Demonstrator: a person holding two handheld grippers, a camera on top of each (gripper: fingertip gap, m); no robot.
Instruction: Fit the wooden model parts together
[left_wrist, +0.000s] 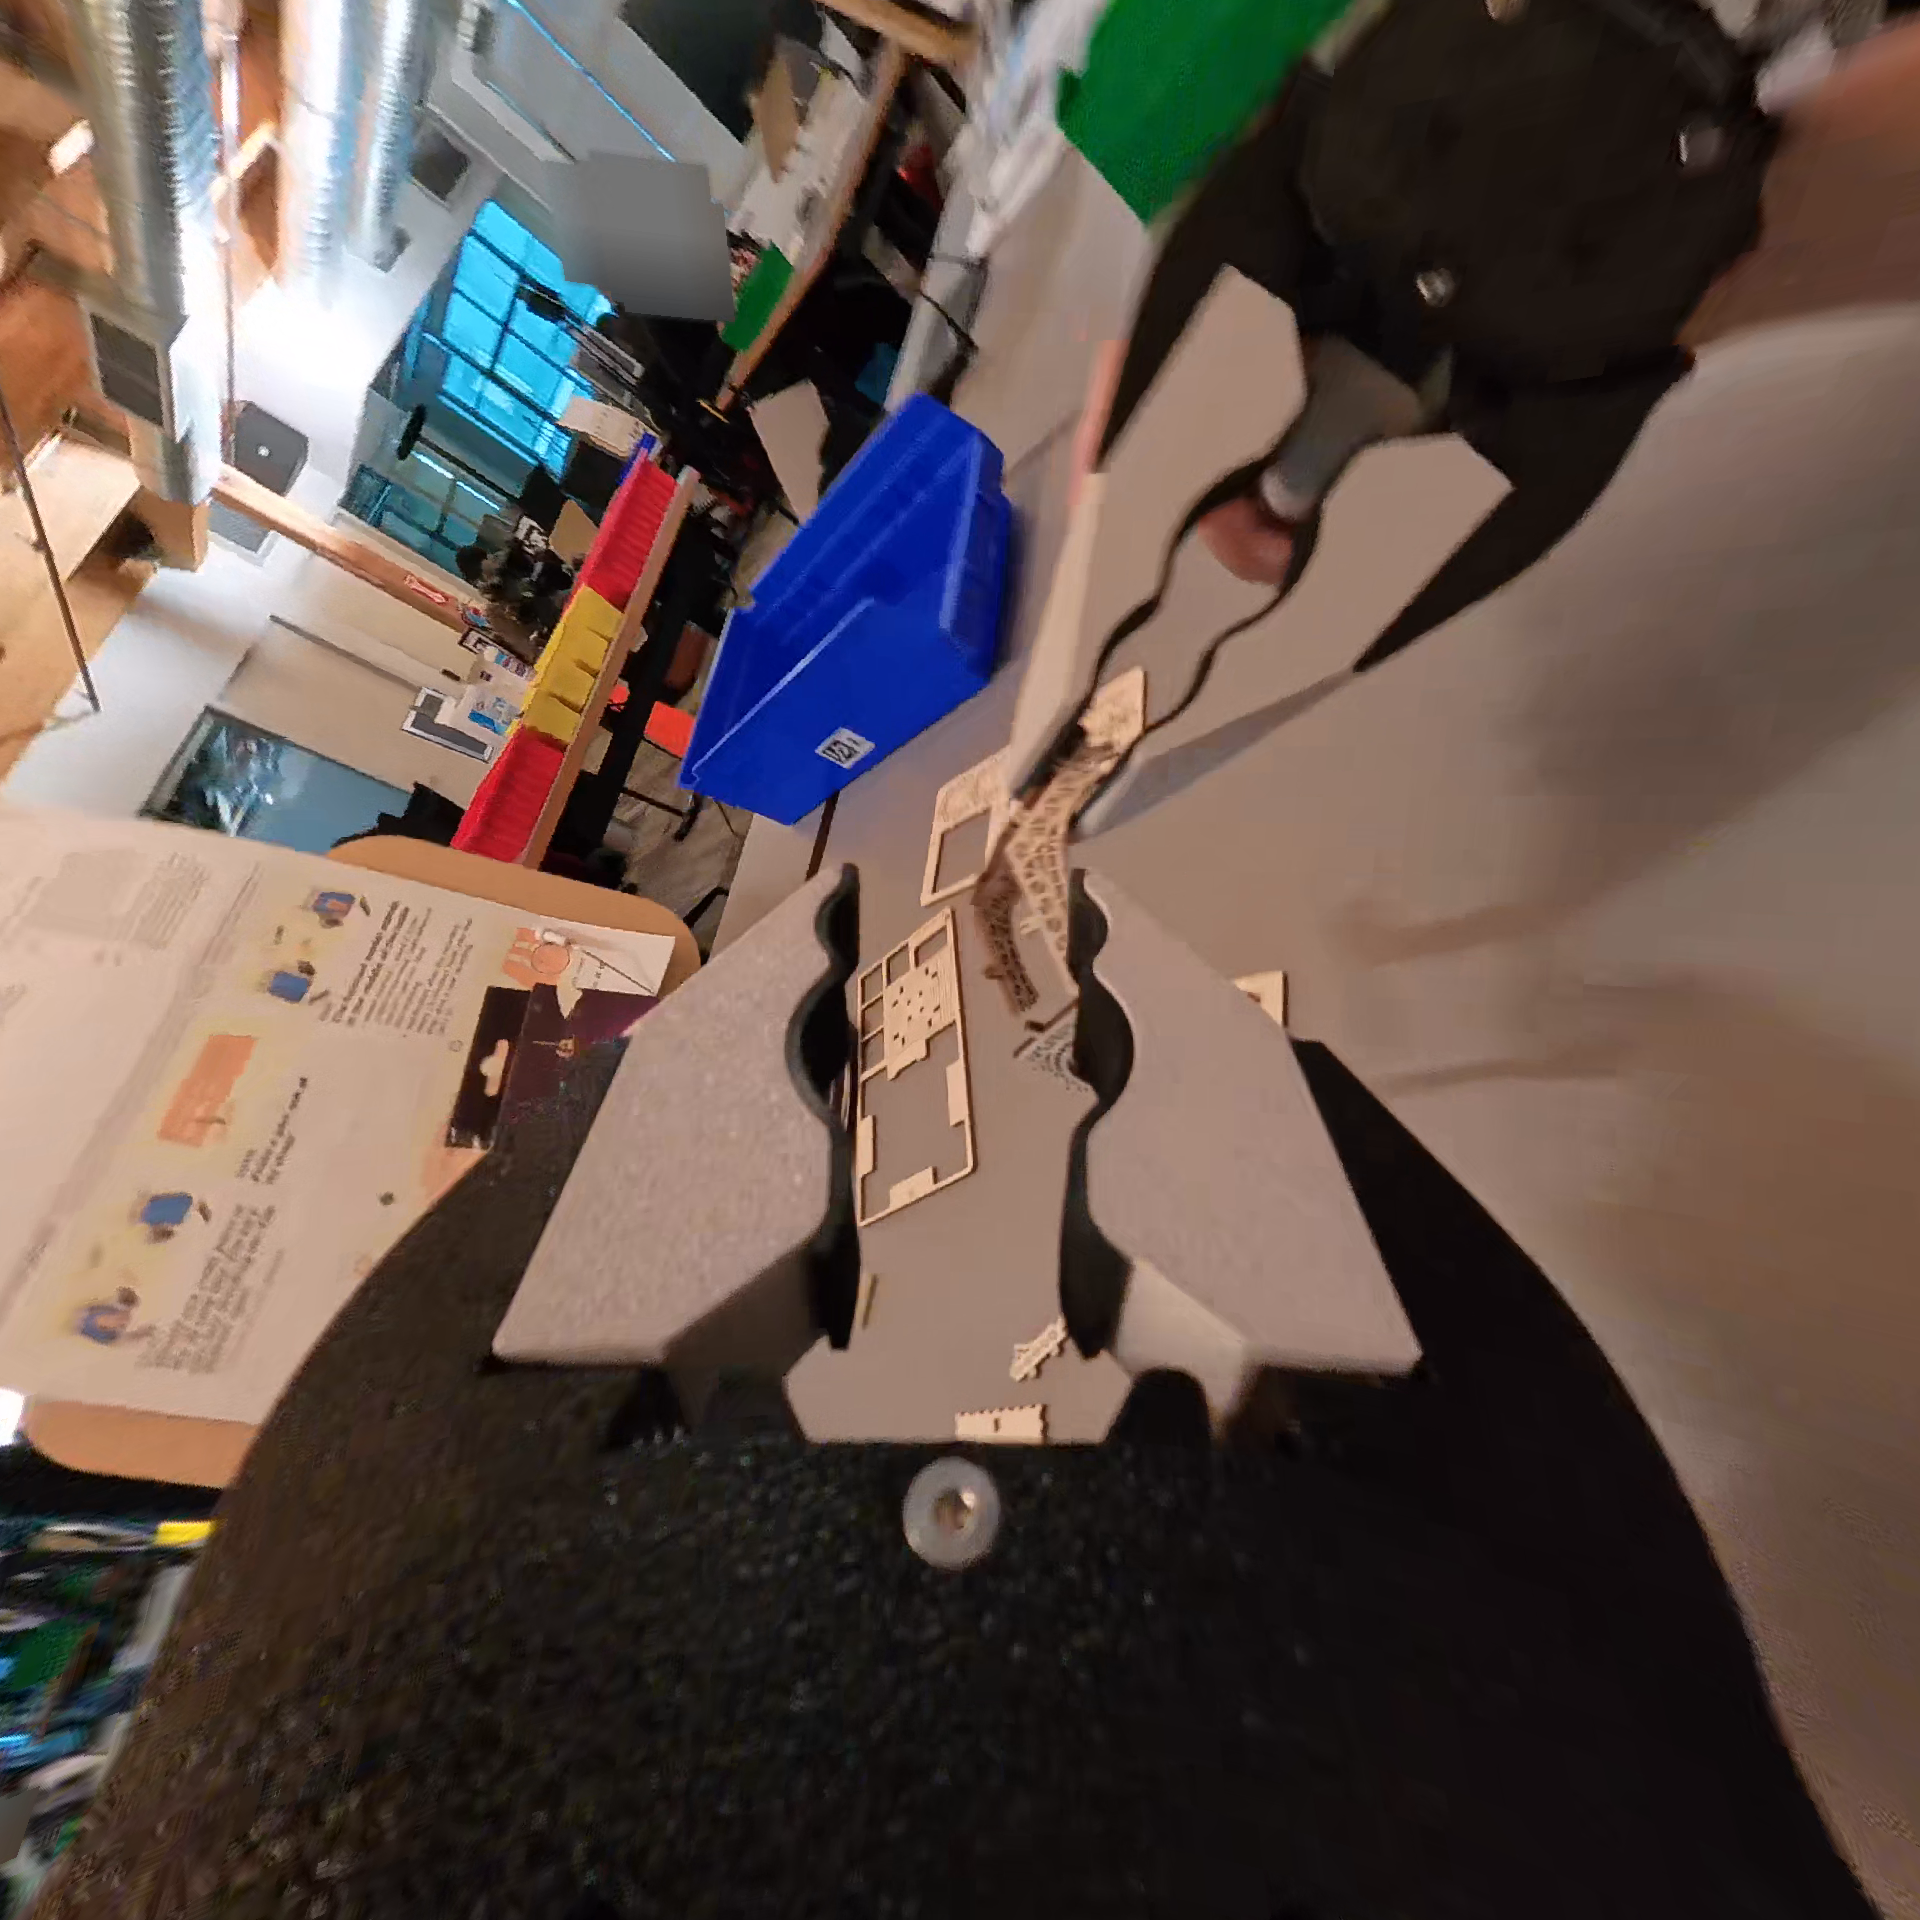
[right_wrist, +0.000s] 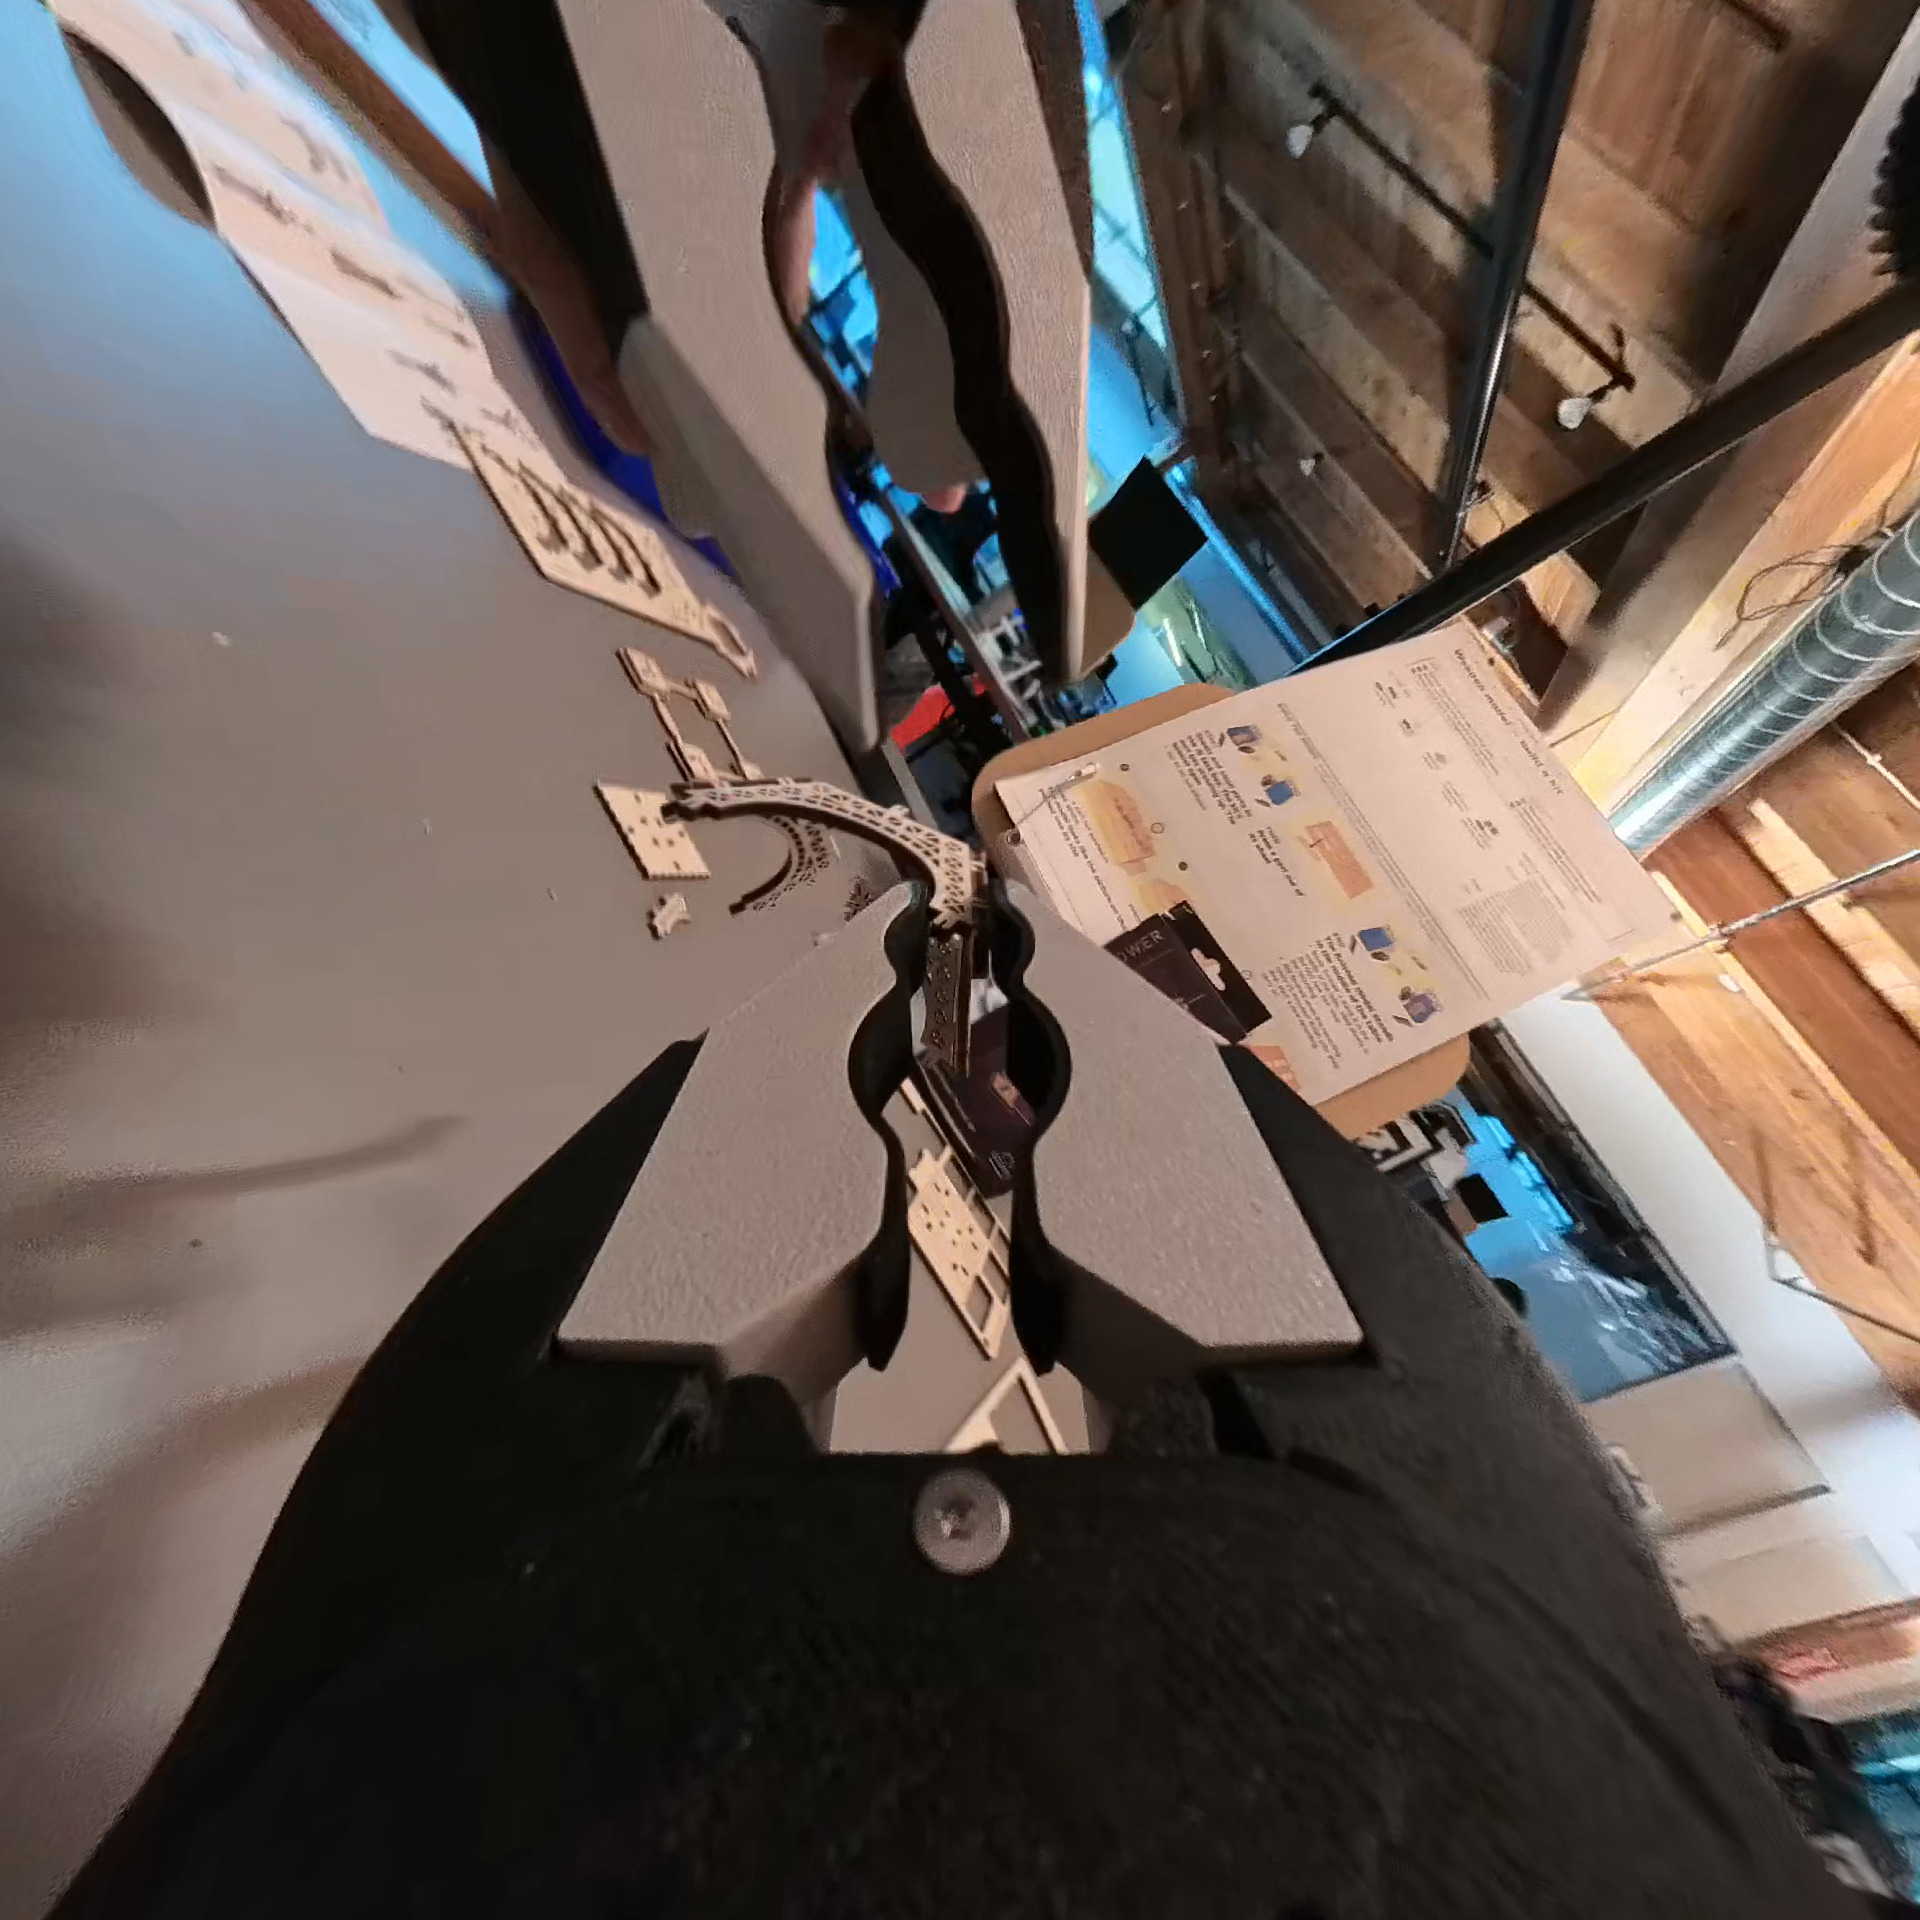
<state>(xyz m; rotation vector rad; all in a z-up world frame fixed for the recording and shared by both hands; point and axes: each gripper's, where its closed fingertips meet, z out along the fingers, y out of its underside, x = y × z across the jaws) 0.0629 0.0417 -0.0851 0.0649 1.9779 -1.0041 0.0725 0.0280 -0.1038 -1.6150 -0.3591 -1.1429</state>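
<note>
holding: lattice arch piece (right_wrist: 831, 810), clamped at one end in right gripper (right_wrist: 961, 914), far end down on grey table (right_wrist: 260, 727)
axis: runs from right jaws toward table
left gripper (left_wrist: 966, 914): jaws apart, empty, just beside

Grey tabletop (left_wrist: 1558, 935), blue-lit windows (left_wrist: 499, 343), silver ducting (left_wrist: 145, 156), timber ceiling (right_wrist: 1351, 260)
</note>
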